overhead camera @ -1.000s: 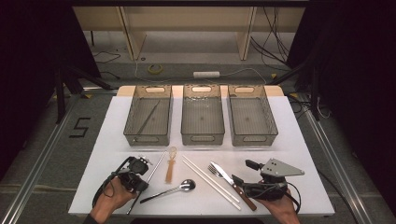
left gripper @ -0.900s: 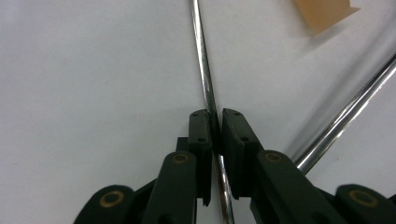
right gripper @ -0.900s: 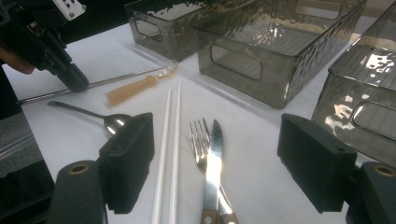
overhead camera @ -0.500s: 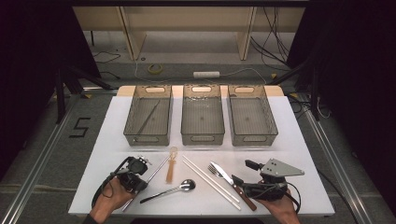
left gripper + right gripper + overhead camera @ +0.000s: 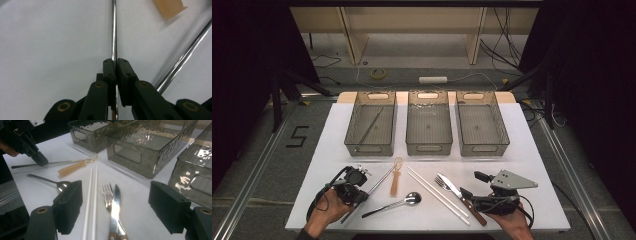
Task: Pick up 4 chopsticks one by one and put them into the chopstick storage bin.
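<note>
My left gripper (image 5: 357,189) (image 5: 115,67) is at the table's front left, shut on a thin metal rod (image 5: 381,181) (image 5: 114,37) that lies on the white tabletop. The right gripper view also shows that gripper (image 5: 37,157) clamped on the rod (image 5: 62,162). At the front right, my right gripper (image 5: 470,185) (image 5: 119,203) stands open, its pads wide apart. A fork (image 5: 443,183) (image 5: 107,195) and a wooden-handled knife (image 5: 459,195) (image 5: 115,205) lie on the table just ahead of its jaws.
A spoon (image 5: 404,201) (image 5: 60,184), a tan-handled wire tool (image 5: 395,181) (image 5: 72,168) and two white chopsticks (image 5: 437,194) (image 5: 91,195) lie between my hands. Three smoky bins (image 5: 368,148) (image 5: 428,148) (image 5: 484,148) stand behind; the left one holds a metal rod (image 5: 371,125).
</note>
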A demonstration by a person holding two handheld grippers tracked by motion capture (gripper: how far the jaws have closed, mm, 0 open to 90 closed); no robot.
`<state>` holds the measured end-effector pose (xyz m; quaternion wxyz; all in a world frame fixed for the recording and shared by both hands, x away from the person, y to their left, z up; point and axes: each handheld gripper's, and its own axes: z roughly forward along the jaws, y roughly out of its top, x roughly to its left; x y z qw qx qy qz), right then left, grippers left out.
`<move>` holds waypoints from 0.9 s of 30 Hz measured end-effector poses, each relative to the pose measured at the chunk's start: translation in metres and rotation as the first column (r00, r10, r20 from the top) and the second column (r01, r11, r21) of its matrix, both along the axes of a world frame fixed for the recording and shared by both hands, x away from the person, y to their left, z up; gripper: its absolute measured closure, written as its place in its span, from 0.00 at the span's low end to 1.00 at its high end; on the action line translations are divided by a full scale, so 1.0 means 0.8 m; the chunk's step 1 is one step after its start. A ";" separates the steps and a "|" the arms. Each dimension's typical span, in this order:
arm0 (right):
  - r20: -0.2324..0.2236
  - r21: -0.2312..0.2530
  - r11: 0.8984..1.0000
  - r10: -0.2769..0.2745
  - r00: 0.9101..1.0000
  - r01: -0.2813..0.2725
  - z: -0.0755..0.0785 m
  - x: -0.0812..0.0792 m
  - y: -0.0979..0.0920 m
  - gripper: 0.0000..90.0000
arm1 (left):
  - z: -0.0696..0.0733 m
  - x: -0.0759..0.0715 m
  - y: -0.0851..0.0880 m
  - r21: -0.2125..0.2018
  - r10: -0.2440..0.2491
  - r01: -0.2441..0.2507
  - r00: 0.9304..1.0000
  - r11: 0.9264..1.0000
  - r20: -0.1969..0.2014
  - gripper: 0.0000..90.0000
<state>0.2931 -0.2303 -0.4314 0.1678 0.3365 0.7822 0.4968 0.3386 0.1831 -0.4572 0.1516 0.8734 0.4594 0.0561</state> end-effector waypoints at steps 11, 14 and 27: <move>-0.001 0.002 1.000 0.001 1.000 -0.001 0.000 0.000 0.000 0.32 | 0.020 -0.001 0.019 -0.043 -0.005 0.007 0.999 0.999 0.048 0.94; -0.002 0.001 1.000 0.001 1.000 -0.001 0.000 0.000 0.000 0.32 | 0.026 -0.002 0.023 -0.058 0.002 0.002 0.998 0.998 0.063 0.94; -0.007 0.002 1.000 -0.002 1.000 0.002 -0.001 0.001 0.000 0.32 | 0.059 0.000 0.028 -0.147 -0.002 0.024 0.989 0.989 0.150 0.94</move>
